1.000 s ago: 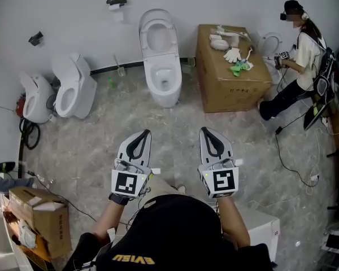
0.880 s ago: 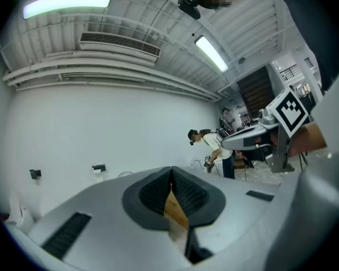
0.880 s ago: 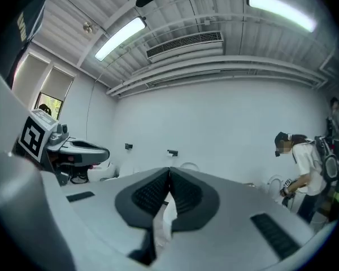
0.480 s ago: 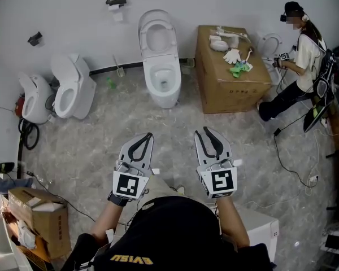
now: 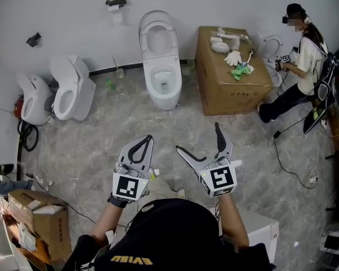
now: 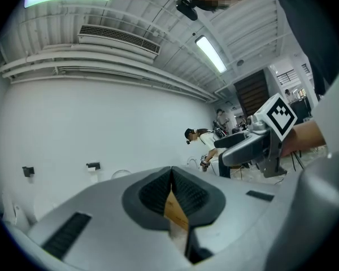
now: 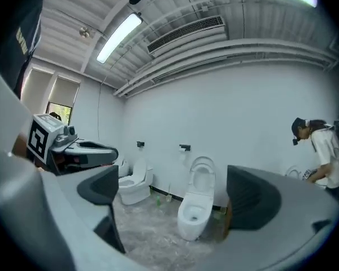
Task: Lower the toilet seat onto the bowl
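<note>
A white toilet stands against the far wall, its seat raised upright over the open bowl. Both grippers hover well short of it, over the floor in front of me. My left gripper is shut with nothing in it; in the left gripper view its dark pads meet. My right gripper has just been opening and stands wide, with nothing between its jaws. The right gripper view frames the toilet and its raised seat between the spread pads.
A large cardboard box with gloves on top stands right of the toilet. A person crouches beyond it at another toilet. Two more toilets stand at the left wall. Another box and cables lie at lower left.
The right gripper's jaws have swung from shut to wide open, and that gripper has drawn slightly nearer to me. The left gripper has stayed almost still.
</note>
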Motion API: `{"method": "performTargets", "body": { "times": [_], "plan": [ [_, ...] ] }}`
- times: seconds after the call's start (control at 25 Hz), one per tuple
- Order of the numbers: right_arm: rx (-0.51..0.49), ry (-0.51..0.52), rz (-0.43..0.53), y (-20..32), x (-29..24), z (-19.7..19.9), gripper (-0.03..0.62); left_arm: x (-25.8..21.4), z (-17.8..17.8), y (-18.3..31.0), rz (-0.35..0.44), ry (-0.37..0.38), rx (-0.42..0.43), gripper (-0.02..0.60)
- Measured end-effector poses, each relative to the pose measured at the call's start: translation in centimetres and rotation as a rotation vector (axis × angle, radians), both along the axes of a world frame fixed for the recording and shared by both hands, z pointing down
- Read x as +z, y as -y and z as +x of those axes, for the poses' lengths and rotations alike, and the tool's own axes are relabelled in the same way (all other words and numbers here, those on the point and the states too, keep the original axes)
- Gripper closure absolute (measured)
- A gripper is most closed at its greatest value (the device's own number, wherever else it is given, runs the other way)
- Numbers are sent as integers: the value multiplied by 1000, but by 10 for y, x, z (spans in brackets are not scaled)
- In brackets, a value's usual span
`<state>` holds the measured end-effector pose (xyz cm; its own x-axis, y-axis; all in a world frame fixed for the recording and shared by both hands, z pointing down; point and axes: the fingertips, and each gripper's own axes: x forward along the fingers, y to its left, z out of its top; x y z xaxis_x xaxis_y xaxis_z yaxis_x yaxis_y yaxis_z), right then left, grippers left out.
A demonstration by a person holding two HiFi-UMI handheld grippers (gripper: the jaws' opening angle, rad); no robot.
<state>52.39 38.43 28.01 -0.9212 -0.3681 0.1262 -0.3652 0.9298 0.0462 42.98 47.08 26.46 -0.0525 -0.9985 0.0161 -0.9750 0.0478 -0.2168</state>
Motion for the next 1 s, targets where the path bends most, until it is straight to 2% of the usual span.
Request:
{"method": "performTargets", "body": {
  "times": [0.32, 0.52, 0.8, 1.0],
  "plan": [
    [25, -16, 18, 10, 7, -20, 10, 22, -37, -7, -56, -52, -69, 569],
    [46, -16, 8, 21, 4, -48, 10, 17, -73, -4, -43, -77, -94, 569],
    [61, -34, 31, 36, -6, -123, 10, 10, -156, 0, -49, -80, -113, 569],
    [48, -34, 41, 29, -18, -195, 11, 15, -215, -4, -32, -139, -110, 569]
  ]
}}
